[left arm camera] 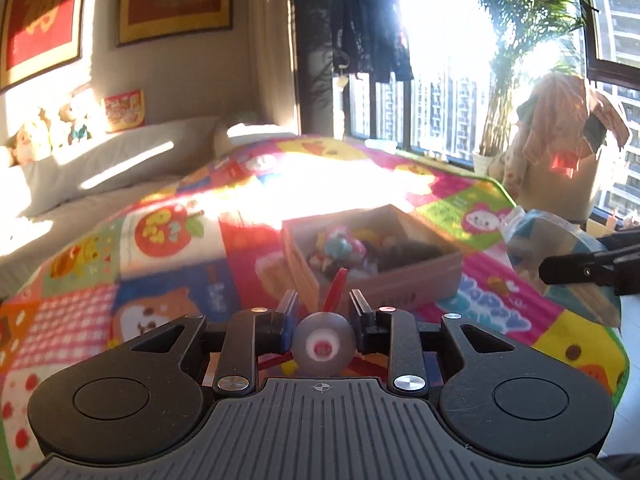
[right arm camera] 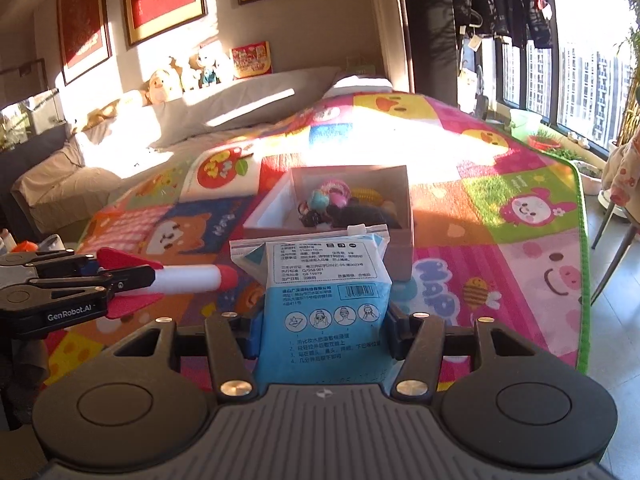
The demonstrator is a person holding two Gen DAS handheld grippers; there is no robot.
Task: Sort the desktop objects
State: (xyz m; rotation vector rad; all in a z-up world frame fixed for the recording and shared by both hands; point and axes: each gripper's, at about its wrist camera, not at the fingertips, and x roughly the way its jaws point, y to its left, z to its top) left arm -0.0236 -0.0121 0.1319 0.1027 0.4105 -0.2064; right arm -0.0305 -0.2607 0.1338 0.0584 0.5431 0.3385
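Note:
My left gripper [left arm camera: 323, 304] is shut on a red-and-white foam toy rocket [left arm camera: 325, 344], seen tail-on between the fingers; it shows sideways in the right wrist view [right arm camera: 188, 279], nose pointing right. My right gripper [right arm camera: 320, 332] is shut on a blue-and-white packet of face masks [right arm camera: 322, 300], held upright; the packet also shows at the right of the left wrist view [left arm camera: 560, 256]. Ahead of both grippers a cardboard box [left arm camera: 400, 284] [right arm camera: 402, 236] sits on the mat, holding hair ties and small toys [right arm camera: 340, 200].
A colourful cartoon play mat [right arm camera: 500, 208] covers the bed. Grey pillows [right arm camera: 240, 108] and plush toys [right arm camera: 176, 76] lie at the headboard. The mat's right edge [right arm camera: 582, 280] drops to the floor by the window, where a chair with clothes [left arm camera: 560, 148] stands.

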